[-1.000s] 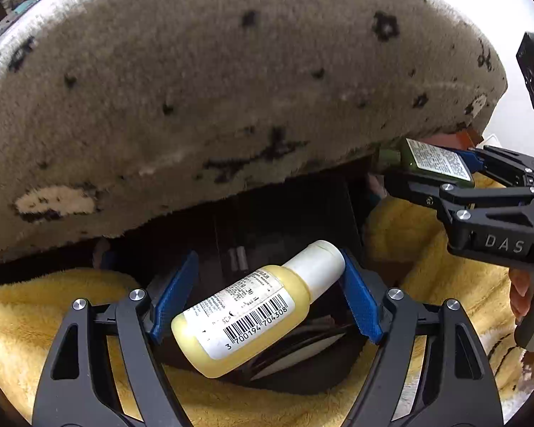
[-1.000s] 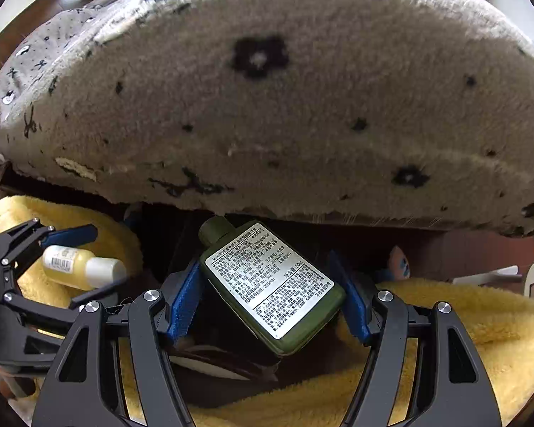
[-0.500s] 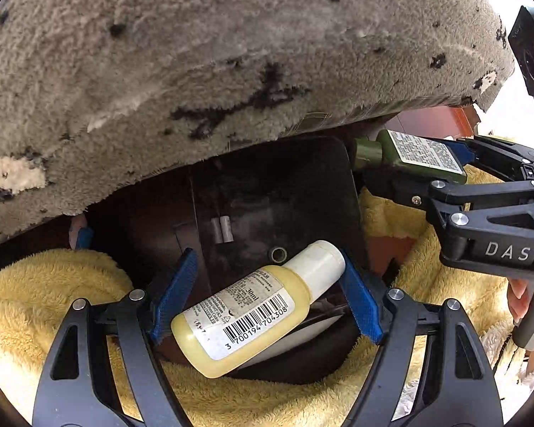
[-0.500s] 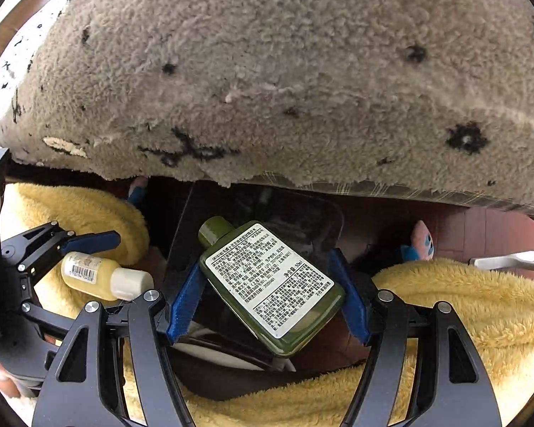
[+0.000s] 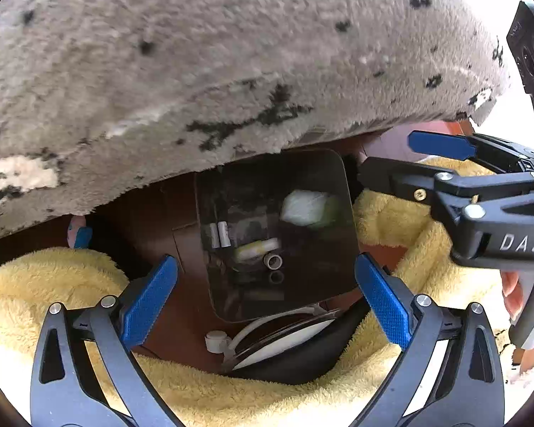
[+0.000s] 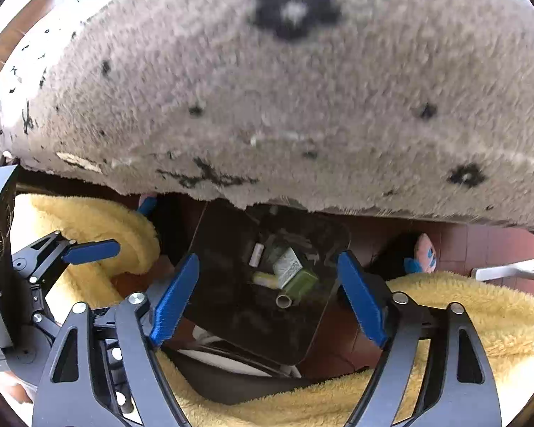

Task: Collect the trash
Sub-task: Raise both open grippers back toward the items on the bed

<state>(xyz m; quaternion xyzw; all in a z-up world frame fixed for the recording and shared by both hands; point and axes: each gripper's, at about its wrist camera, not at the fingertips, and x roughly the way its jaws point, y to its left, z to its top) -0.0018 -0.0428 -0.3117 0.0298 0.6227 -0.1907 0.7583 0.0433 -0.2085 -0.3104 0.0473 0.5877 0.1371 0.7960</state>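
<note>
Both grippers point steeply down over a dark bin [image 5: 277,235], which sits on the floor below the edge of a grey speckled rug [image 5: 231,71]. The left gripper [image 5: 265,297] has just been opening; its jaws stand wide with nothing between them. The right gripper [image 6: 267,297] has likewise just spread, empty. Only the right view shows the green bottle [image 6: 297,281] clearly, lying in the bin beside the yellow bottle [image 6: 263,278]; in the left view the green one is a blur. That view alone shows fingertips [image 5: 512,295] on the right gripper's handle
</note>
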